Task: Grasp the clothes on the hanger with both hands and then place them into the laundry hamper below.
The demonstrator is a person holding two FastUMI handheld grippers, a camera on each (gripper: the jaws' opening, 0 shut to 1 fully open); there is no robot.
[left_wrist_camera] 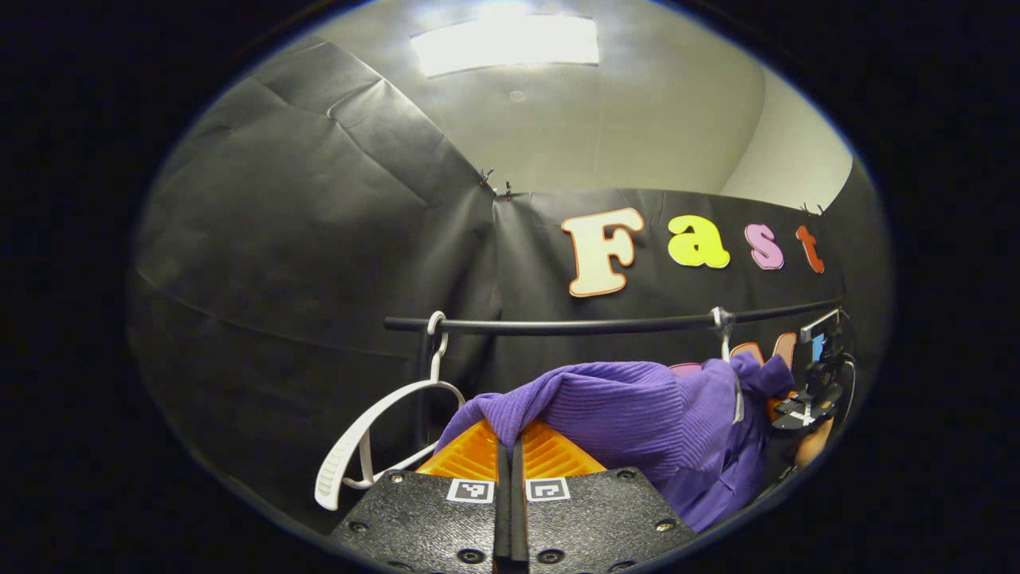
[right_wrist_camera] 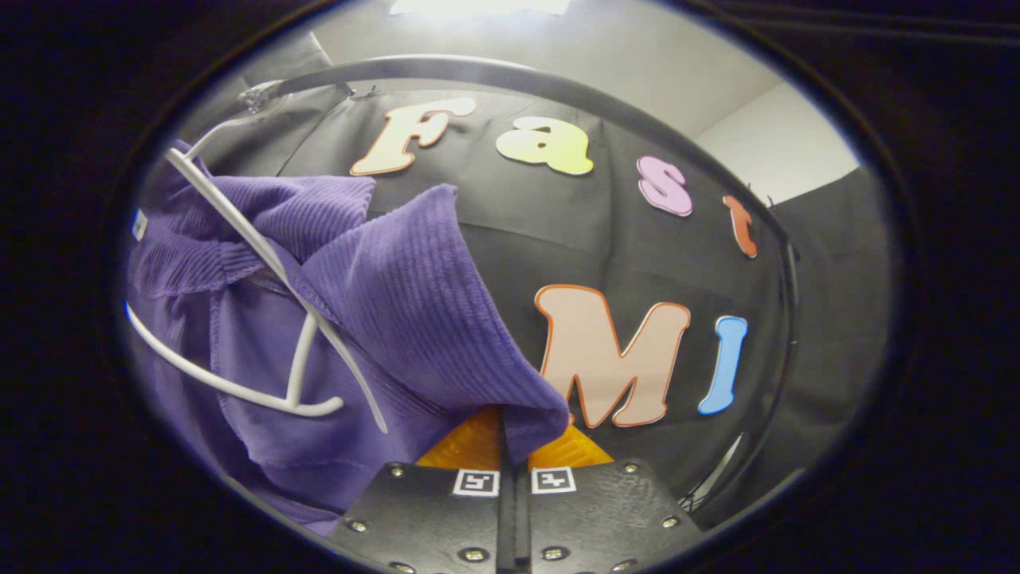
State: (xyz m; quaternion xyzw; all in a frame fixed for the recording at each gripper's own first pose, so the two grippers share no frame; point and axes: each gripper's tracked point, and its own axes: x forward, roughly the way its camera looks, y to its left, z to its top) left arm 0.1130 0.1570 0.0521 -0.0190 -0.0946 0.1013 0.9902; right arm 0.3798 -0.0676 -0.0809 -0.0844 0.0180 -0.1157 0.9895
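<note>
**Both grippers clamped on the purple garment at the rail**

Your left gripper (left_wrist_camera: 510, 446) has its fingers pressed together with a fold of the purple sweater (left_wrist_camera: 637, 414) pinched between them; the cloth rises out of the seam and drapes away to the right. Your right gripper (right_wrist_camera: 510, 438) is likewise closed, both fingers bearing on a corner of the same sweater (right_wrist_camera: 398, 303), which hangs down from the upper left into the grip.

The left gripper view gives you the wider layout: a dark round rail (left_wrist_camera: 606, 324) runs across the booth, with an empty white hanger (left_wrist_camera: 374, 430) hooked on its left end and tilted. A second hook (left_wrist_camera: 723, 331) holds the garment farther right. Beyond the sweater, at the far right edge, you can see the other gripper (left_wrist_camera: 809, 402) with part of a hand below it.

The right gripper view is closer. It shows the white hanger (right_wrist_camera: 271, 319) that carries the garment, its thin arm and curved lower bar lying across the cloth, the sweater partly slipped off it. The rail (right_wrist_camera: 518, 76) arcs overhead.

The sweater is a ribbed knit, soft and bunched, with a smoother hemmed panel lower down. Both hangers look like smooth moulded plastic. The gripper bodies are textured plates with screws and small square markers.
</note>
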